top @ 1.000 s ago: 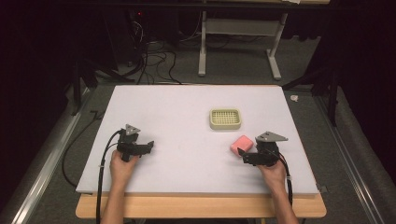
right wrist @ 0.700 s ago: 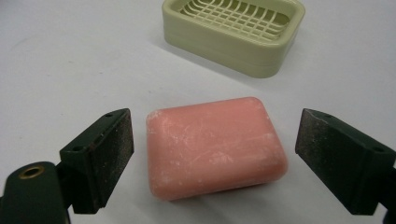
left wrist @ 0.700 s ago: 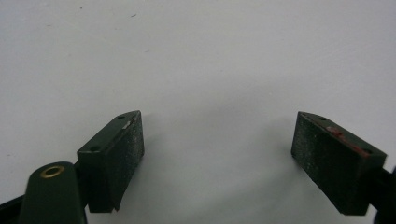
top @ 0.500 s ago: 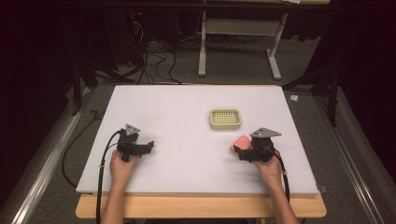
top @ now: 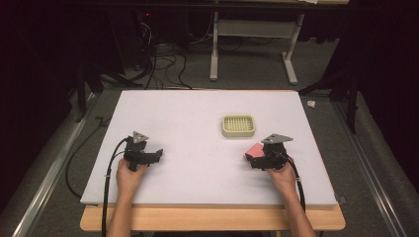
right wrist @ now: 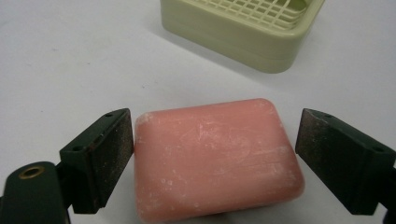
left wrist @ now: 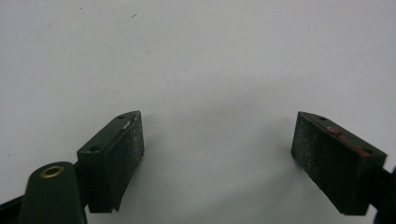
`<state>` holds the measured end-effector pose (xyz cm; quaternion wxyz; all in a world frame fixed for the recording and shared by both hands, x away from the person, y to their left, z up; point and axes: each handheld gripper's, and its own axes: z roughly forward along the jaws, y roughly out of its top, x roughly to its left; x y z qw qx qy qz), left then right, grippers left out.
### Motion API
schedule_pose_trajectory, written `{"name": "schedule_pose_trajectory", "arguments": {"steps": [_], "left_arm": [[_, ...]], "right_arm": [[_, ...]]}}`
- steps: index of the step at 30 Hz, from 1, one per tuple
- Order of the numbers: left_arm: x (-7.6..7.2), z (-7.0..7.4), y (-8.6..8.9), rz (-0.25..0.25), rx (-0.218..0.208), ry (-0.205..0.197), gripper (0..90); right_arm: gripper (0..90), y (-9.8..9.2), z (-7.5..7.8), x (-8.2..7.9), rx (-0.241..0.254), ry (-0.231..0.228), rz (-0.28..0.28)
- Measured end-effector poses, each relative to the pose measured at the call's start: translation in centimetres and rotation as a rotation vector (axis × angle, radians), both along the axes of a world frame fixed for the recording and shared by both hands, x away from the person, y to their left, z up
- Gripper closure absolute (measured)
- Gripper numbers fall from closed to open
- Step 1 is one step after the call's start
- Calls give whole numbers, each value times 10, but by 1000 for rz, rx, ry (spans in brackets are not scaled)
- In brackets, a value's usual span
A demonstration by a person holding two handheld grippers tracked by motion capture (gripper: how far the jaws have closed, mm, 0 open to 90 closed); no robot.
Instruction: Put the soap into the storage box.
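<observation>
The right tool [right wrist: 212, 154] has been brought forward around the pink soap [right wrist: 215, 158], jaws apart, one pad touching; the soap lies on the table [top: 188, 123] near the soap dish [top: 238, 125], so closing comes next. The left tool [top: 143, 154] rests open.

Pink soap [right wrist: 215, 158], pale-green gridded dish [right wrist: 243, 28]

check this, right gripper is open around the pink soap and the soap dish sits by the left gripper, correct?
Not quite. In the high view the soap dish sits near the right gripper, not the left one. The rest holds: the right gripper view shows open jaws around the pink soap.
</observation>
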<state>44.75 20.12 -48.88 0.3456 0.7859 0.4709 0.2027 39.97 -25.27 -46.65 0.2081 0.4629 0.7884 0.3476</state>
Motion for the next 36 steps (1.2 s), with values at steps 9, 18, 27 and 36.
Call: {"name": "schedule_pose_trajectory", "arguments": {"steps": [9,18,27,36], "left_arm": [[0,0,0,1,0,0,174],[0,0,0,0,1,0,174],[0,0,0,0,1,0,174],[0,0,0,1,0,0,174]], "right_arm": [[116,1,-8,5,-12,41,7],[128,4,-15,8,-24,68,3],[134,6,-15,8,-43,61,1],[136,6,-14,7,-14,70,7]]}}
